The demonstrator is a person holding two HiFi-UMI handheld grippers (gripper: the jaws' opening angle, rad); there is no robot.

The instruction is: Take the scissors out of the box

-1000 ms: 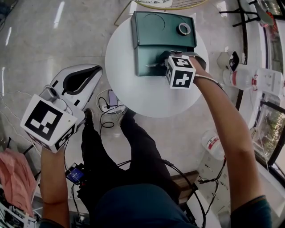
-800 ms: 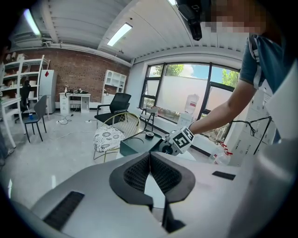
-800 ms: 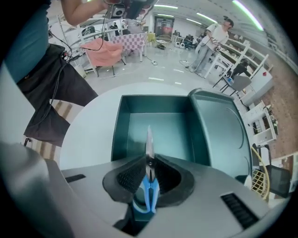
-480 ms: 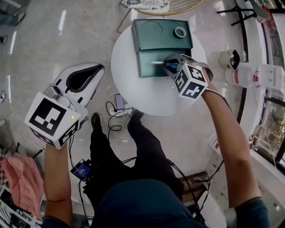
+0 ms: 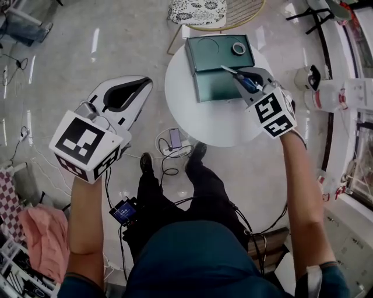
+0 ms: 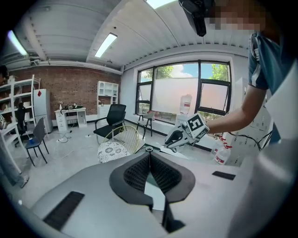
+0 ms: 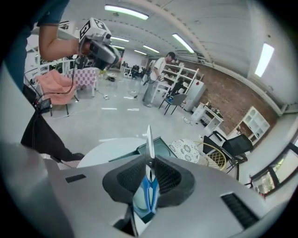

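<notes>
My right gripper [image 5: 240, 77] is shut on the scissors [image 5: 240, 78], which have blue handles and silver blades and hang above the open green box [image 5: 218, 87] on the round white table [image 5: 204, 119]. In the right gripper view the scissors [image 7: 149, 179] stand clamped between the pads, blades pointing up over the green box [image 7: 160, 146]. My left gripper [image 5: 102, 116] is far left of the table, over the floor. In the left gripper view my left gripper [image 6: 150, 160] is shut with nothing between its pads, and the right gripper [image 6: 173, 139] shows in the distance.
A roll of tape [image 5: 238, 48] lies on the box's open lid [image 5: 218, 49]. A white and black appliance [image 5: 119, 99] stands on the floor under my left gripper. A wire chair with a patterned cushion [image 5: 198, 10] is behind the table. Cables and a phone [image 5: 173, 138] lie on the floor.
My right gripper has risen out of the box with the scissors clamped in it and drawn back to the right. The left gripper has stayed out to the left.
</notes>
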